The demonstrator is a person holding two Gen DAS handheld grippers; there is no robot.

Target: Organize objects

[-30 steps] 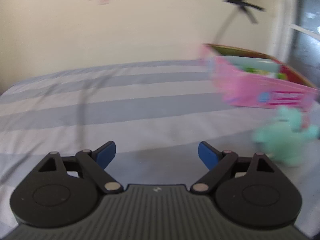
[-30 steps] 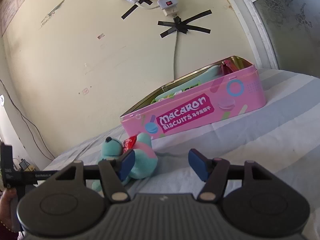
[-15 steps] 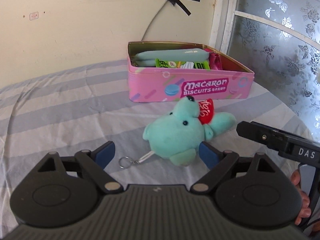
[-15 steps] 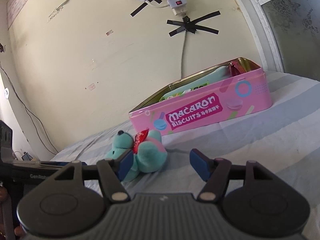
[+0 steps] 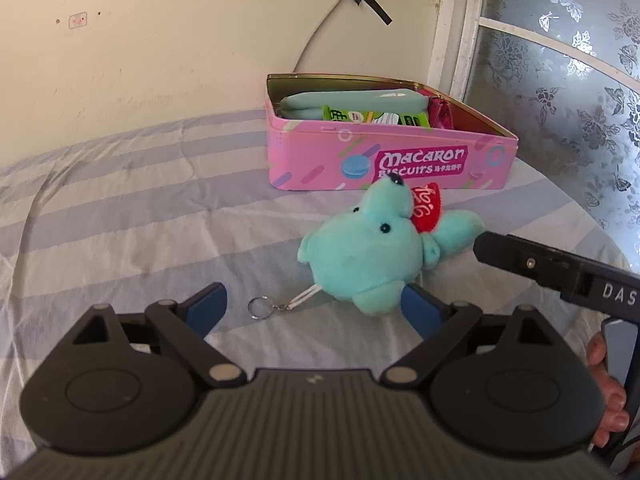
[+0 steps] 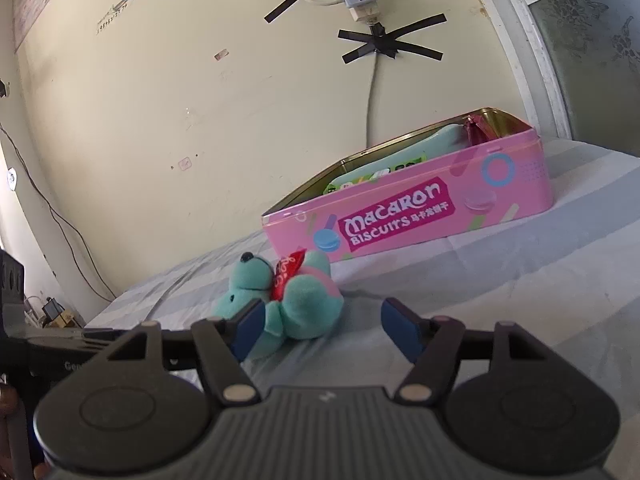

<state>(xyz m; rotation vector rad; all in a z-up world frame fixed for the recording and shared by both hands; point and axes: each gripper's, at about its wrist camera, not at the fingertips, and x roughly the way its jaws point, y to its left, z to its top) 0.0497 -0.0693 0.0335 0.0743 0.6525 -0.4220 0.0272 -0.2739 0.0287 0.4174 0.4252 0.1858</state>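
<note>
On the striped bedsheet point(image 5: 120, 216), a teal plush toy point(image 5: 368, 256) lies before the pink biscuit tin point(image 5: 384, 160); the left gripper point(image 5: 316, 308) and the right gripper point(image 6: 324, 320) both gape, holding nothing.

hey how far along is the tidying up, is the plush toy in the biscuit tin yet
Not yet. Looks done: the pink biscuit tin already holds a teal case and green packets. In hand: nothing; the left gripper and right gripper are both open beside the teal plush toy, which lies on the striped sheet in front of the tin. Left: gripping the toy and putting it in.
</note>
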